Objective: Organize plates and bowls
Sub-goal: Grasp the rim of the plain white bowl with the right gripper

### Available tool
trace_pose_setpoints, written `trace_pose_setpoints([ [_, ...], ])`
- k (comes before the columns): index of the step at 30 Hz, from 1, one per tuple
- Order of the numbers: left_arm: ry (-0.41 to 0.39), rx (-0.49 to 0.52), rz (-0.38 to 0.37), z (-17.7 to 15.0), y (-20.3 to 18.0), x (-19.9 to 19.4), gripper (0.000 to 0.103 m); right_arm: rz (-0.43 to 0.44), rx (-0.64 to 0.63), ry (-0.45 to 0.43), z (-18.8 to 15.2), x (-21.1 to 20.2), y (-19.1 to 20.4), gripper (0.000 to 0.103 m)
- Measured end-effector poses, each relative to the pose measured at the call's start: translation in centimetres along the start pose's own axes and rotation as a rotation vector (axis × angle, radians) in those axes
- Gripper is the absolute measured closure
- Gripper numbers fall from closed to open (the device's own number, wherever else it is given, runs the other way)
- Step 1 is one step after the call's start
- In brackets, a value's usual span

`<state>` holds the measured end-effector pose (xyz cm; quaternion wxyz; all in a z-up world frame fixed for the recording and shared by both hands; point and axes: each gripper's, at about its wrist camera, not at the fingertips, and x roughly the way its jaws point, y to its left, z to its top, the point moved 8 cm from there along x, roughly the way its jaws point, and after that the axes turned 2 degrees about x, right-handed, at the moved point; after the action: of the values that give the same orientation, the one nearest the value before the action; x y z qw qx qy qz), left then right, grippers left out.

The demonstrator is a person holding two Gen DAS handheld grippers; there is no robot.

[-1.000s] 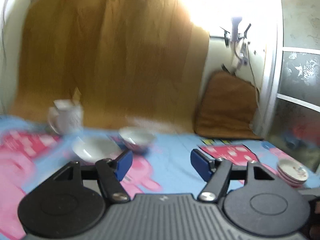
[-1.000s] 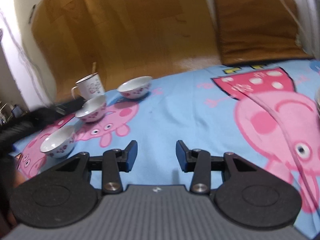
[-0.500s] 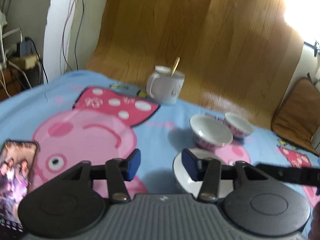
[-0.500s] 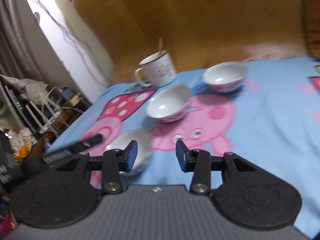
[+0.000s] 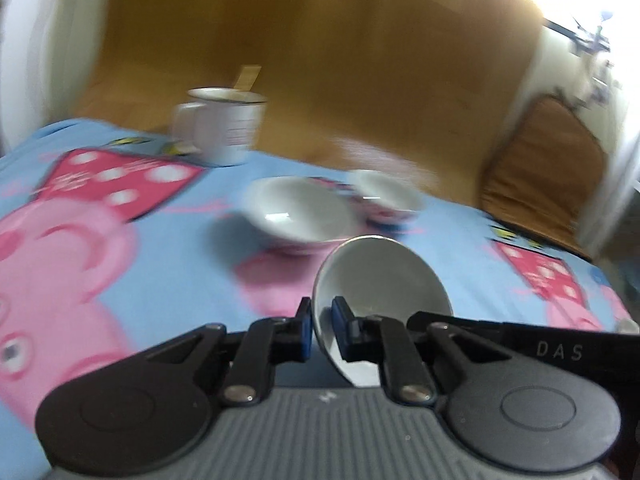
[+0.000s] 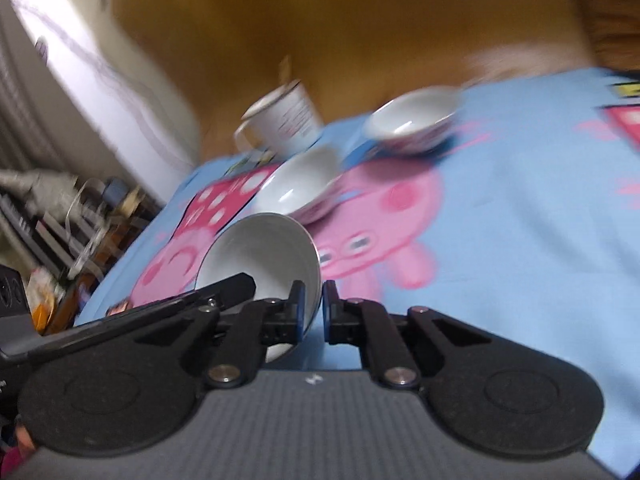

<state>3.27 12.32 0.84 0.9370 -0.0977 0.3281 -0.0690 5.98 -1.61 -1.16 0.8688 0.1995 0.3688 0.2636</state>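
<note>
Both grippers, left (image 5: 322, 322) and right (image 6: 311, 307), gripping opposite rim edges of one tilted white bowl (image 5: 380, 280); two more bowls (image 5: 300, 212) and a mug (image 5: 224, 128) resting behind on the blue cloth (image 5: 460, 240).

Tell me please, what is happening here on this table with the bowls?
A person is working with two handheld grippers, and both have pinched the rim of the same white bowl. The left gripper and the right gripper are shut on opposite sides of it, and the bowl is tilted. Behind it two more bowls and a white mug stand on the blue cartoon cloth.
</note>
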Motion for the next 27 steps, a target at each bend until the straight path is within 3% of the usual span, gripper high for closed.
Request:
trace_pose_setpoints([
  [8,0.077,0.162,-0.244,1.7,-14.3,6.8,0.091,-0.247,0.110,-0.211,2.0,-9.1,-10.5,0.091],
  [12,0.143,0.196,-0.310,1.0,-19.5,9.9,0.090,-0.343,0.160,-0.251,2.2,-12.1,-14.5,0.091],
  [16,0.206,0.219,-0.323,-0.4,-22.4,12.6,0.085,-0.407,0.195,-0.245,1.8,-13.1,-17.6,0.088],
  [18,0.202,0.238,-0.296,-0.8,-23.0,12.8,0.073,-0.412,0.210,-0.265,1.8,-13.0,-18.0,0.082],
  [21,0.134,0.258,-0.266,0.2,-22.0,11.2,0.062,-0.407,0.199,-0.325,2.0,-14.0,-17.5,0.067],
  [25,0.015,0.234,-0.211,1.9,-18.2,7.8,0.059,-0.412,0.110,-0.454,2.6,-15.7,-15.4,0.067],
  [27,-0.033,0.218,-0.147,2.2,-15.2,6.3,0.059,-0.373,0.074,-0.464,3.0,-15.3,-14.0,0.067],
])
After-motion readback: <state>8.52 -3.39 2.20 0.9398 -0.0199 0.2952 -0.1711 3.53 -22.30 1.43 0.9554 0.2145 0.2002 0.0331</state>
